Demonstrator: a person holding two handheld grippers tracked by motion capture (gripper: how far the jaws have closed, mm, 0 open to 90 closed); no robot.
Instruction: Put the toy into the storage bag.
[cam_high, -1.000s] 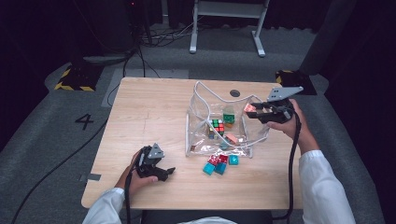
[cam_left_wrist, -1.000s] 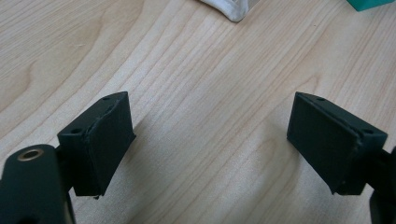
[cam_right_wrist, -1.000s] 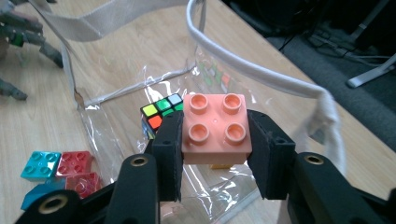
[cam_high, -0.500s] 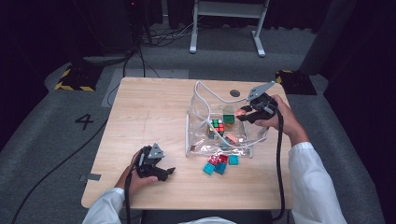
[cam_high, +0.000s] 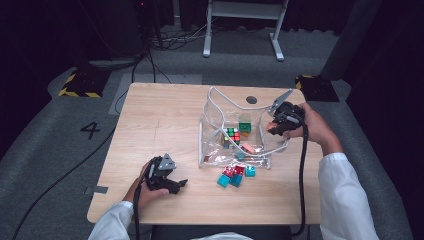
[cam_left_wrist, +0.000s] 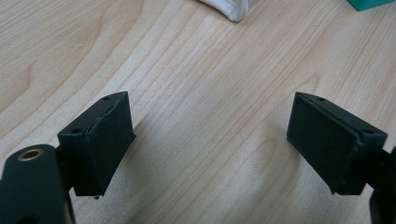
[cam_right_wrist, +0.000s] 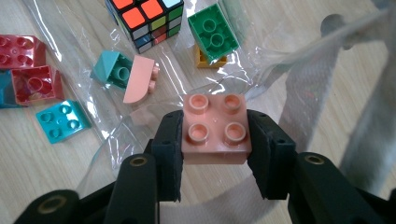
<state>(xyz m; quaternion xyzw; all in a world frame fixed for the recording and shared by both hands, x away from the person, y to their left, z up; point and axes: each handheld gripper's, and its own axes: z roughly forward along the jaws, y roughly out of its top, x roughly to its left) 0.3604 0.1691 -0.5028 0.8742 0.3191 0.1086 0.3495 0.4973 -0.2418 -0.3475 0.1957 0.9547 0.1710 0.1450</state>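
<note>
We hold the pink brick (cam_right_wrist: 215, 128) clamped in our right gripper (cam_right_wrist: 215, 140) over the clear bag (cam_high: 215, 112), seemingly mid-loading; next comes lowering and releasing; our left gripper (cam_left_wrist: 210, 144) rests agape on the table (cam_left_wrist: 210, 70).

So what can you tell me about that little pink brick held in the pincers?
The pink brick is a chunky square toy block, plastic by its look, with four round studs on top in two rows. The right gripper clamps it by two opposite sides, studs facing the camera. It hangs above the clear bag, over other blocks and a puzzle cube lying there.
</note>
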